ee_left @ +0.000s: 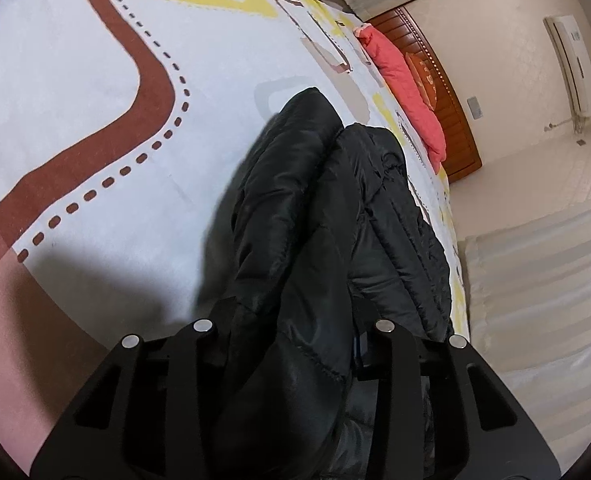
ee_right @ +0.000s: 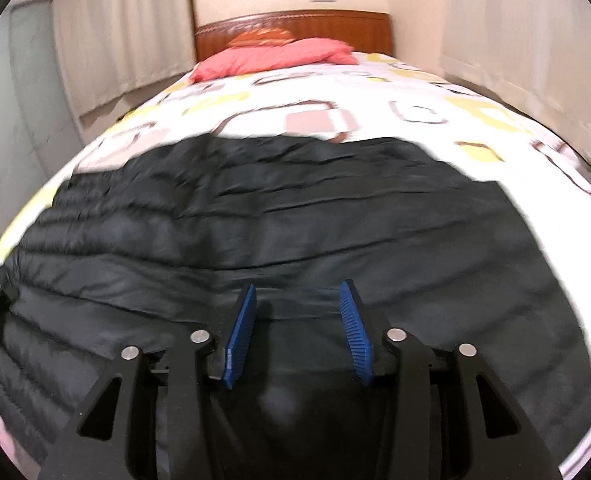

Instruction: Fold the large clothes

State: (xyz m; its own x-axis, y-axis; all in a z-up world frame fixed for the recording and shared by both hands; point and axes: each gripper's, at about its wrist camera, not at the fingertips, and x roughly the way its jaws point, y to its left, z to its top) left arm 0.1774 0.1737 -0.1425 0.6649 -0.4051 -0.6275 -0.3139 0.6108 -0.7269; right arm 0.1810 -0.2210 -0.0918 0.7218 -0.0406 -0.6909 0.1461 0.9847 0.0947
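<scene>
Item: 1 black jacket [ee_right: 279, 232], spread on the bed [ee_right: 415, 92], filling mid-frame. Left gripper [ee_left: 295, 344] clenched on a raised fold. Right gripper [ee_right: 295, 332] released, pads bare. Advice: lift evenly, carry the fold across flat.

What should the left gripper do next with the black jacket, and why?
Probably lift and carry it across. The left gripper has a thick fold of the black jacket between its fingers, while the right gripper stands open above the flat part.
</scene>
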